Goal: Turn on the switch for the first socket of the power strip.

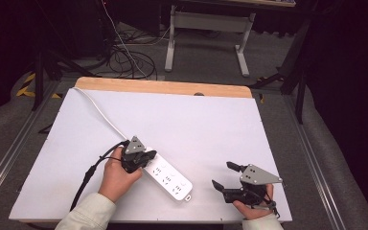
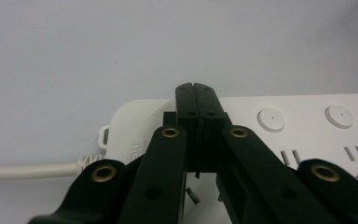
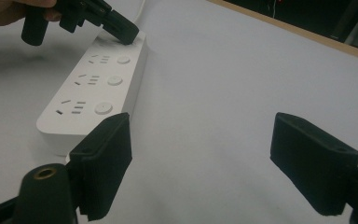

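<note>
power strip (image 1: 168,176) lies slantwise on the white board (image 1: 211,120), near the front edge, with a wide bare stretch of board past it toward the far wooden edge (image 1: 163,87) and off to the right. left gripper (image 1: 146,158) sits on the strip's cord end, jaws pressed together, nothing between them, tips resting on the strip's top face just short of the first button. right gripper (image 1: 223,175) is well apart from the strip, close to the board's front right corner, jaws wide apart with only bare board between them. the high view gives the whole layout: the cord (image 1: 100,112) runs from the strip's far end up to the board's back left corner, and there's floor and a desk frame (image 1: 211,33) beyond. the left gripper view gets in close instead: shut tips on the strip (image 2: 307,121), round buttons to the right of the jaws, and the cord (image 2: 28,171) leaving at the left through a ribbed collar. the right gripper view shows the strip (image 3: 93,93) lengthwise ahead of its left jaw, three socket groups each with a round button beside it, and the left gripper (image 3: 121,28) on the far end. strip is plain white, rounded corners, with a small tab at the near end.
</note>
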The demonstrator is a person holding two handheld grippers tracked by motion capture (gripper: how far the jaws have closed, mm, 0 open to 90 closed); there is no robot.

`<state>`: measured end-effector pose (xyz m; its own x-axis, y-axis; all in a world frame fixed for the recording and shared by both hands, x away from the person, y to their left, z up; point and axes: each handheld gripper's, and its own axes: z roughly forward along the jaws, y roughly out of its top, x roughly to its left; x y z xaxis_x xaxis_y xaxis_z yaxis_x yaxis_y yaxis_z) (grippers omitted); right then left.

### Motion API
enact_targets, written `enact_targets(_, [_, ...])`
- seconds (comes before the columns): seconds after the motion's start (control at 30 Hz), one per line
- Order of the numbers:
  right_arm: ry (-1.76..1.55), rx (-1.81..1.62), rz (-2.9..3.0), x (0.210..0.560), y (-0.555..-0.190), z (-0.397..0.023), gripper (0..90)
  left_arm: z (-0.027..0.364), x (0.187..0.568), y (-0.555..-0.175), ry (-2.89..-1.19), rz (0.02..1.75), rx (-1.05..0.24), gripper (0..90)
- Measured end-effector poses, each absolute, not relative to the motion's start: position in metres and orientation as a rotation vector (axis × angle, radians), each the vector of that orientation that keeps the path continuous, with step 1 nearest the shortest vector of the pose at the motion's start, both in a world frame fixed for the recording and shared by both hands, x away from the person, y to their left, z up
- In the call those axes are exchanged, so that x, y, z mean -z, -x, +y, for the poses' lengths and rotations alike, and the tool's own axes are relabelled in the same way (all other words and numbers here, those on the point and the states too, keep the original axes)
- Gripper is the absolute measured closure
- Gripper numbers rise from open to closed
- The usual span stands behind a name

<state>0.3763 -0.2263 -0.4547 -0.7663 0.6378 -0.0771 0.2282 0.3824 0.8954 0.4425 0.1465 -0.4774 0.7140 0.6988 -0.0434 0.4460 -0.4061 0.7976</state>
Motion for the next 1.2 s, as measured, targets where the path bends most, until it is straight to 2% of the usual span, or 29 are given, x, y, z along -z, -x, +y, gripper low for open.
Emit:
enact_targets(0.53, [-0.747,-1.349,2.236,0.455,-0.376,-0.226,21.1,0.144,0.474,-0.444,-2.104,0.879,-0.383,90.0])
enact_targets(0.67, [-0.748,-1.354,2.235,0.455,-0.376,-0.226,21.1,0.142,0.474,-0.445,-2.098,0.9,-0.337,90.0])
enact_targets(0.93, [-0.747,-1.349,2.236,0.455,-0.375,-0.226,21.1,0.141,0.474,-0.444,-2.096,0.892,-0.379,90.0])
enact_targets(1.2, [-0.754,-1.349,2.235,0.455,-0.377,-0.227,21.1,0.156,0.449,-0.44,-2.034,0.876,-0.333,90.0])
